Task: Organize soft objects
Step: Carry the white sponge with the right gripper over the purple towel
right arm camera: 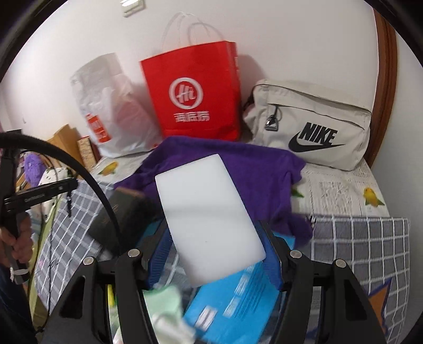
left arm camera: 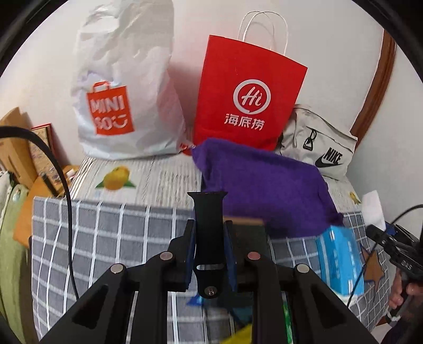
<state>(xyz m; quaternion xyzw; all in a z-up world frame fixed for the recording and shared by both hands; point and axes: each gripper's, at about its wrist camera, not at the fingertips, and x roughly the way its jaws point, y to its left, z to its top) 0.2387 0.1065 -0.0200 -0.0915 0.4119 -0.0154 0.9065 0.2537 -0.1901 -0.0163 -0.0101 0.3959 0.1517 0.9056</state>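
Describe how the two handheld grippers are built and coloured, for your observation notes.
Both grippers, left and right, share one design: black angular linkage arms joined by round silver pivot pins, with blue ribbed pads lining the fingers. A thick black cable loops nearby. Seen from the side, the right one has a black body with small white lettering.

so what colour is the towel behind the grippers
Purple; the towel shows best in the right wrist view.

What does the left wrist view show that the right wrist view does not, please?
Only the left wrist view shows the black watch strap pinched in the left gripper. Only the right wrist view shows the right gripper closed on the white sponge block, plus a wall switch. Both show the red paper bag, purple cloth, grey Nike bag and blue box.
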